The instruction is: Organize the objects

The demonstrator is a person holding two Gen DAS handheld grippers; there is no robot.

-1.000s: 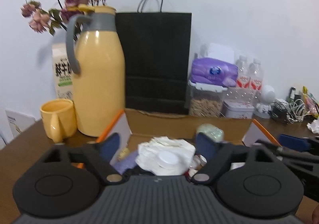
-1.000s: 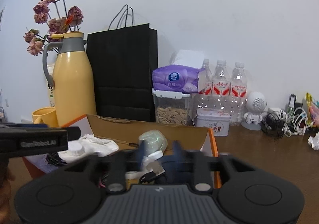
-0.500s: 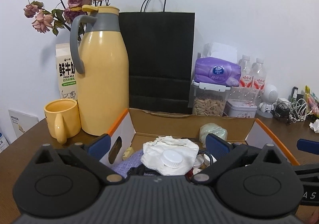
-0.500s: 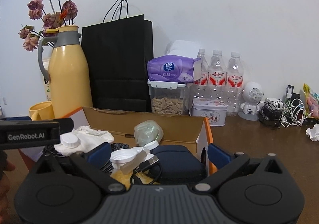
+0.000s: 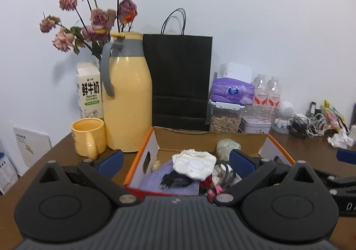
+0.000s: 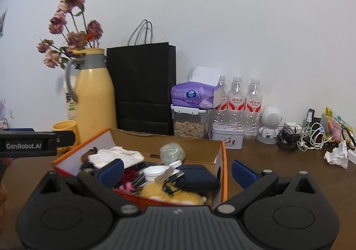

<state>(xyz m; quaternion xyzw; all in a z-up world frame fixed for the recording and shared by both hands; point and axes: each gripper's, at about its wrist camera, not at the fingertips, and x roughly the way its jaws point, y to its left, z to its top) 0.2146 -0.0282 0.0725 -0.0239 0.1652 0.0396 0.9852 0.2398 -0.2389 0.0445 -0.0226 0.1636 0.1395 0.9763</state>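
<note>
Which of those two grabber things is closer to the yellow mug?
Left. The left gripper has one finger beside the yellow mug, at the cardboard box's near-mug end. The right gripper straddles the box's far end, away from the mug.

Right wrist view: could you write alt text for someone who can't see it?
An open, empty claw hangs over a cardboard box crammed with odds and ends, on a brown table. Behind stand a yellow jug, a black paper bag, tissues and three water bottles.
</note>
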